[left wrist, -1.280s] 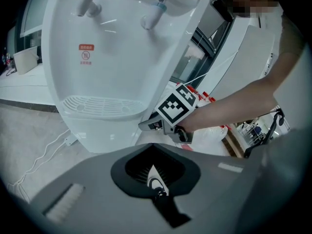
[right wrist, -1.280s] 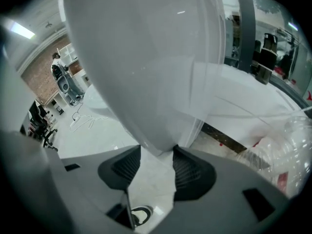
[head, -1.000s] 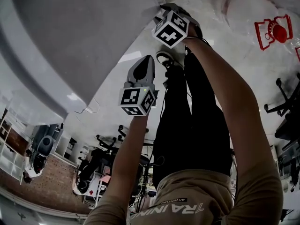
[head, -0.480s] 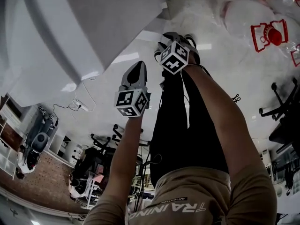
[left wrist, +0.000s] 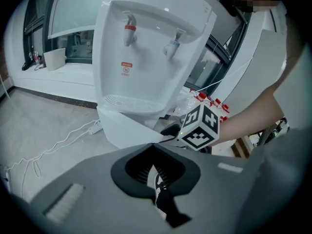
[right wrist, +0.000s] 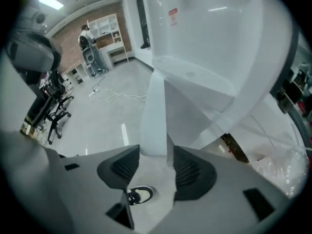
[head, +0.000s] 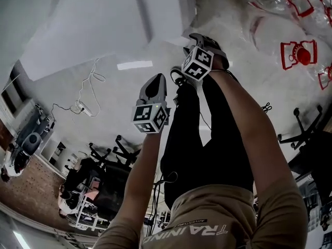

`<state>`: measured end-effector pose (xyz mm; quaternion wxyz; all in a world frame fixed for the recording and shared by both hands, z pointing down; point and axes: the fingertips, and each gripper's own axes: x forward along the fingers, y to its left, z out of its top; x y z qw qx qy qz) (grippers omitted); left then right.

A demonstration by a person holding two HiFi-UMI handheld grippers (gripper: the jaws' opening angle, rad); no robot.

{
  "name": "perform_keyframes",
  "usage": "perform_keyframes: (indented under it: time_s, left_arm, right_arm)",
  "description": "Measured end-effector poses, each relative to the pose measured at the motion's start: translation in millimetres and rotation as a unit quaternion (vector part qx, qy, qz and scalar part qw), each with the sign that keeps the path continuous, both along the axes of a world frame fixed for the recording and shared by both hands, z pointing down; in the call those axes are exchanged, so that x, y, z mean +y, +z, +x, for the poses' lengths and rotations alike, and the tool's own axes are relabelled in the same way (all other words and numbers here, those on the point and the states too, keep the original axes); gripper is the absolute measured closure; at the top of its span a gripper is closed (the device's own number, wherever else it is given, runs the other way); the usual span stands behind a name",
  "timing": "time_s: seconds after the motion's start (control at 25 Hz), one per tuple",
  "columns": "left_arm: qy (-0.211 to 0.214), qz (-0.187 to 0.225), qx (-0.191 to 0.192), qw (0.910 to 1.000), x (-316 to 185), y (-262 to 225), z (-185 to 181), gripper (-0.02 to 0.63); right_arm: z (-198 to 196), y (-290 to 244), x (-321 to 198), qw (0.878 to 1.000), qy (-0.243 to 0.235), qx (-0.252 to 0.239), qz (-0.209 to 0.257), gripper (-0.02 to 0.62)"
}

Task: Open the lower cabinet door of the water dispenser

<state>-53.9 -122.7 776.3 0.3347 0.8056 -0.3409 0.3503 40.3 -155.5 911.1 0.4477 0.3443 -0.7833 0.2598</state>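
Note:
The white water dispenser (left wrist: 146, 57) with a red and a blue tap stands on the floor. Its lower cabinet door (right wrist: 155, 111) has swung out, and in the head view it is a white panel (head: 166, 12). My right gripper (right wrist: 156, 152) straddles the door's free edge. Its jaws have just been opening: the edge is between the pads with a small gap on the right side. In the head view the right gripper (head: 191, 39) sits at the door's lower corner. My left gripper (head: 157, 79) hangs shut and empty a little nearer the person, tips (left wrist: 154, 147) aimed below the dispenser.
A white cable and power strip (head: 83, 105) lie on the floor left of the dispenser. Clear water bottles with red caps (head: 298, 53) are piled at the right. Office chairs (head: 298, 134) stand further right. The person's legs and shoes (head: 181, 77) are right below the grippers.
The door's edge came out from the dispenser with the right gripper, which then held still. The left gripper drifted a little to the side and up.

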Motion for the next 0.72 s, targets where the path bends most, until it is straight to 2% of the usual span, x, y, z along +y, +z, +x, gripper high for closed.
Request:
perform_keyframes:
  time_s: [0.08, 0.24, 0.44, 0.72]
  left_arm:
    - [-0.012, 0.000, 0.006, 0.9999, 4, -3, -6, 0.615]
    - [-0.023, -0.003, 0.022, 0.9995, 4, 2, -17, 0.615]
    - [-0.034, 0.001, 0.026, 0.9991, 7, 2, -46, 0.615]
    - [-0.034, 0.007, 0.025, 0.9991, 6, 2, -123, 0.615]
  right_arm:
    - [-6, 3, 1, 1.000, -0.017, -0.002, -0.012, 0.406]
    - [-14, 3, 1, 1.000, -0.010, -0.005, -0.013, 0.420]
    - [-42, 3, 11, 0.999, 0.038, -0.015, -0.024, 0.421]
    - [-120, -2, 20, 0.991, 0.114, -0.030, -0.060, 0.422]
